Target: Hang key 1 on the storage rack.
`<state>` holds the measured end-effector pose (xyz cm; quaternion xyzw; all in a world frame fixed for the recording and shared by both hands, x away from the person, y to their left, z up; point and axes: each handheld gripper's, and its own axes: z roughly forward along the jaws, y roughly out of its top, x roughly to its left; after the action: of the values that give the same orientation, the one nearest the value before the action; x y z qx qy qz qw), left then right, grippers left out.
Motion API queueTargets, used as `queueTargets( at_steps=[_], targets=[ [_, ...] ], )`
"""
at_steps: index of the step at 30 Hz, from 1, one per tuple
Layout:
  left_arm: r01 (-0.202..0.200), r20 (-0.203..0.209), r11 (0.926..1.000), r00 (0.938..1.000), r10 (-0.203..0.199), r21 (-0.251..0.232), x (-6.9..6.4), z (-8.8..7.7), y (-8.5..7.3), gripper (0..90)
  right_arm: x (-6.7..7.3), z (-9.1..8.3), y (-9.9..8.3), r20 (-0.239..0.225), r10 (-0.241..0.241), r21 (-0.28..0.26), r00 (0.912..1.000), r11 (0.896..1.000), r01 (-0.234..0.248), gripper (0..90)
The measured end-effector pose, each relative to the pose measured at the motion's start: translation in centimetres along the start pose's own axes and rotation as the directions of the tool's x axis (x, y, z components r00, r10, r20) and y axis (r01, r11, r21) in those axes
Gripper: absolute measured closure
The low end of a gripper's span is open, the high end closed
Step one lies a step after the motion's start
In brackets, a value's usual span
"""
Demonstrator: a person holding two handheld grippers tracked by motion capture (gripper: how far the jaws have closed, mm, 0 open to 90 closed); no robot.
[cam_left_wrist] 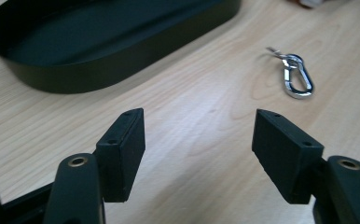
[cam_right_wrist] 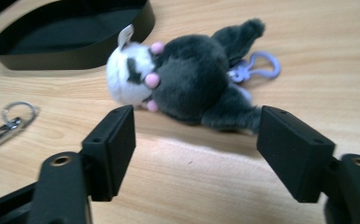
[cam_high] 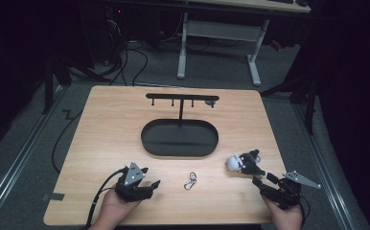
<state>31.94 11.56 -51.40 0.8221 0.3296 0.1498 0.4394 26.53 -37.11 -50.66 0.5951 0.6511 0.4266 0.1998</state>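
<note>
Reaching toward the plush toy [cam_right_wrist: 192,79], which lies on the table [cam_high: 106,124] near the black tray [cam_high: 179,138], my right gripper [cam_right_wrist: 197,149] stands open just short of it; my left gripper [cam_left_wrist: 199,154], also open and empty, faces the carabiner [cam_left_wrist: 295,77].

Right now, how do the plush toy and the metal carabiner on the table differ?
The plush toy is soft and furry, dark grey with a white face and pink spots; the carabiner is hard, shiny silver metal. The plush toy is bulky, the carabiner small and flat. The plush toy lies just ahead of the open right gripper, the carabiner off to the side of the open left gripper. Both lie loose on the table, near the black tray.
</note>
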Motion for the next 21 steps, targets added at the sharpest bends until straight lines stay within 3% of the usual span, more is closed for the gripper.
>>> queueTargets(
  at_steps=[2, 3, 12, 15, 16, 17, 21],
  targets=[
    [0.005, 0.000, 1.0000, 1.0000, -0.005, -0.002, 0.2, 0.0, -0.1, 36.0, 0.2, 0.0, 0.0, 0.018, -0.009, -0.005, 0.9998, 1.000, 0.009, 30.9],
    [0.001, -0.003, 1.0000, 1.0000, -0.001, 0.003, 0.4, 0.2, -0.3, 36.1, 0.5, 0.0, 0.1, 0.048, -0.028, -0.010, 0.9984, 1.000, 0.028, 33.3],
    [0.031, 0.005, 0.9993, 0.9995, -0.031, -0.019, 0.9, 0.0, -0.5, 36.6, 1.0, 0.5, 0.2, 0.061, -0.070, -0.004, 0.9957, 0.998, 0.070, 40.5],
    [0.045, 0.000, 0.9987, 0.9990, -0.045, -0.025, 1.0, -0.2, -0.6, 37.0, 0.9, 0.7, 0.4, 0.041, -0.103, 0.011, 0.9939, 0.995, 0.103, 65.5],
    [0.045, 0.000, 0.9987, 0.9990, -0.045, -0.025, 1.0, -0.2, -0.6, 37.0, 0.9, 0.7, 0.4, 0.041, -0.103, 0.011, 0.9939, 0.995, 0.103, 65.5],
    [0.055, 0.003, 0.9980, 0.9985, -0.055, -0.031, 1.0, -0.3, -0.6, 37.2, 0.8, 1.1, 0.6, 0.058, -0.121, 0.036, 0.9909, 0.992, 0.119, 84.4],
    [0.088, 0.012, 0.9948, 0.9961, -0.088, -0.051, 1.1, -0.9, -0.9, 37.5, 0.4, 1.9, 1.0, 0.095, -0.137, 0.078, 0.9861, 0.989, 0.130, 90.0]
  ],
)
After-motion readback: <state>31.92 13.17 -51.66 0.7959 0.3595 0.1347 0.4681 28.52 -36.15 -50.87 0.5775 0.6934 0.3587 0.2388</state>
